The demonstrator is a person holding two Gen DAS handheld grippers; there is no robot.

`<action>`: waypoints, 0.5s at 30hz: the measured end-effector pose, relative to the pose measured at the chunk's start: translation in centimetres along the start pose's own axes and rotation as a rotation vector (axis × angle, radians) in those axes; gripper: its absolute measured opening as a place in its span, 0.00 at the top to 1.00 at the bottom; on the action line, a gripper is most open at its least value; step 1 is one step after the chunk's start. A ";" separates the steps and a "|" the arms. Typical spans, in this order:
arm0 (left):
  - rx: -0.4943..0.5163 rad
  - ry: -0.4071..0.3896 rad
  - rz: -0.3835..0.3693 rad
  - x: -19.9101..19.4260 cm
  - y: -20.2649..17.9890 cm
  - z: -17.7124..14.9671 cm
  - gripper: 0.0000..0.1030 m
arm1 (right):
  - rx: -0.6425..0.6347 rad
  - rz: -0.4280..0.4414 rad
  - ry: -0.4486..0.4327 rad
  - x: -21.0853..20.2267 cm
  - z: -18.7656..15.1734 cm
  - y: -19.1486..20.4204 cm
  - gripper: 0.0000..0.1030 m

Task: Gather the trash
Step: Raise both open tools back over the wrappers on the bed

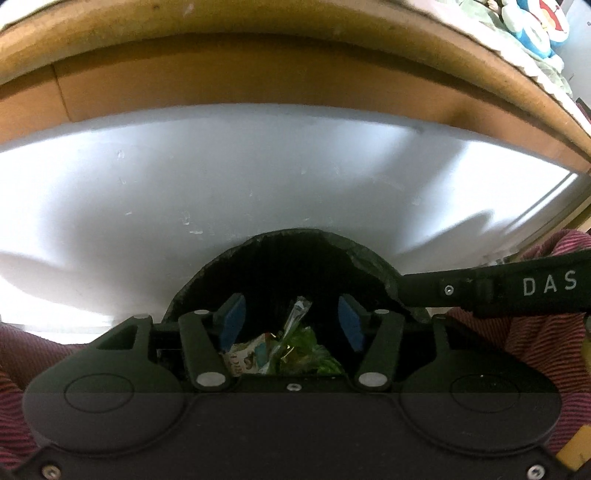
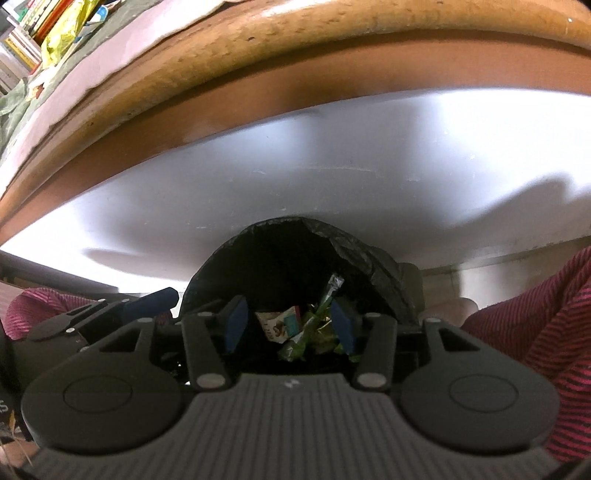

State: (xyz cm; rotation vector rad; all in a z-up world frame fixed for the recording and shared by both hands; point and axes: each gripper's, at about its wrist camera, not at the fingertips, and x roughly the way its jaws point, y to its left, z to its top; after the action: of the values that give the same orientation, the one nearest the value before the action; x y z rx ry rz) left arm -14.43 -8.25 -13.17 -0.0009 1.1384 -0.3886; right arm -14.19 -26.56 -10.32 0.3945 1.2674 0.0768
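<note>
A bin lined with a black bag (image 1: pixel 369 258) (image 2: pixel 373 254) stands on the pale floor below the table edge. Inside lie a white printed wrapper (image 1: pixel 243 356) (image 2: pixel 275 323) and crumpled green wrappers (image 1: pixel 310 350) (image 2: pixel 295 347), one with a clear twisted end (image 1: pixel 297 310) (image 2: pixel 332 288) sticking up. My left gripper (image 1: pixel 291 323) hangs open over the bag mouth, its blue pads (image 1: pixel 232 321) wide apart and holding nothing. My right gripper (image 2: pixel 289 325) is open above the same trash, beside the left one. Each gripper's black body shows in the other's view (image 1: pixel 517 288) (image 2: pixel 110 314).
A thick wooden table edge (image 1: pixel 258 48) (image 2: pixel 332 55) arches overhead. Books and a yellow packet (image 2: pixel 62 37) lie on the table, as does a blue-and-white plush toy (image 1: pixel 535 22). Maroon striped clothing (image 1: pixel 546 332) (image 2: pixel 535 314) of a person flanks the bin. Pale floor (image 1: pixel 221 177) surrounds it.
</note>
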 end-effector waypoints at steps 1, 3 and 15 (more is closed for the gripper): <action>0.003 -0.006 -0.002 -0.3 -0.1 0.0 0.46 | -0.008 0.002 -0.003 -0.2 0.0 0.1 0.36; 0.015 -0.028 -0.005 -1.1 -0.2 0.1 0.44 | -0.028 0.010 -0.015 -0.7 0.0 0.3 0.35; 0.096 -0.299 -0.003 -9.8 0.0 1.3 0.24 | -0.290 0.096 -0.235 -8.6 1.2 3.9 0.29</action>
State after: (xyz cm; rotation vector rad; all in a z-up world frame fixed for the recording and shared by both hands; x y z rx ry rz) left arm -16.80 -5.57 -3.97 0.0224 0.8246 -0.4299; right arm -15.04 -25.59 -0.91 0.2061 0.9879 0.2844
